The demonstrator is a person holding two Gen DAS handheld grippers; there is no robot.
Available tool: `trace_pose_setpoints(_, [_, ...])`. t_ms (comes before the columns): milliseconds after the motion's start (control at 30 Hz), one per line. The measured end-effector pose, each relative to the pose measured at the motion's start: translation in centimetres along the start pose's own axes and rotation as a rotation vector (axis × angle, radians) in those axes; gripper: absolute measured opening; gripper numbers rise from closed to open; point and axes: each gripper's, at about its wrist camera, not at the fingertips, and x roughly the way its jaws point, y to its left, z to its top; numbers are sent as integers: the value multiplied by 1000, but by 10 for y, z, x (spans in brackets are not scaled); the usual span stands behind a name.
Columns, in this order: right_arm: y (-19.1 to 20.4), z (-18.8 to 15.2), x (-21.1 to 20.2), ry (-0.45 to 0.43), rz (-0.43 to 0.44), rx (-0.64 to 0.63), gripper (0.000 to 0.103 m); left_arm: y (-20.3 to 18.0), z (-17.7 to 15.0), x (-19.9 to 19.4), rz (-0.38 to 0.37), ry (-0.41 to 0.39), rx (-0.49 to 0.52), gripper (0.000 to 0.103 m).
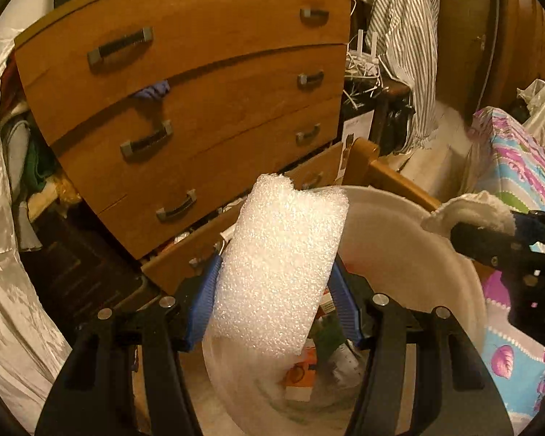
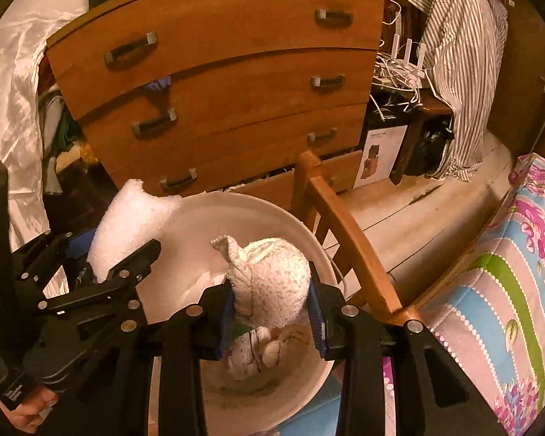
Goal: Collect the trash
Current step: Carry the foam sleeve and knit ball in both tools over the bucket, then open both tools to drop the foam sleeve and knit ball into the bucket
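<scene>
My left gripper (image 1: 276,276) is shut on a white foam packing sheet (image 1: 279,265) and holds it upright over the white trash bin (image 1: 399,218). The sheet also shows in the right wrist view (image 2: 127,229), with the left gripper (image 2: 101,276) at the bin's left rim. My right gripper (image 2: 272,305) is shut on a crumpled white paper towel wad (image 2: 272,283) above the bin (image 2: 236,214). It shows at the right edge of the left wrist view (image 1: 505,239), with the wad (image 1: 472,210). Several wrappers and cartons (image 1: 305,367) lie in the bin's bottom.
A wooden chest of drawers (image 1: 200,91) stands just behind the bin, its lowest drawer pulled out. A wooden chair back (image 2: 345,232) is at the bin's right. A patterned bed cover (image 2: 508,290) lies far right. A striped shirt (image 2: 461,54) hangs over a cluttered side table.
</scene>
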Motion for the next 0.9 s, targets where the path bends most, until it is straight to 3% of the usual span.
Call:
trace_pose_setpoints(700, [-7, -4, -1, 4, 13, 13, 36, 8, 0, 12, 3, 10, -14, 56])
trace_pose_setpoints(767, [-8, -4, -1, 5, 23, 12, 43, 8, 1, 12, 9, 8, -16, 58])
trace_pose_setpoints(833, [-10, -5, -5, -7, 29, 20, 63, 11, 1, 12, 10, 8, -25, 67])
trace_pose_setpoints(900, [-14, -7, -9, -21, 43, 33, 65, 13, 1, 10, 14, 0, -37, 75])
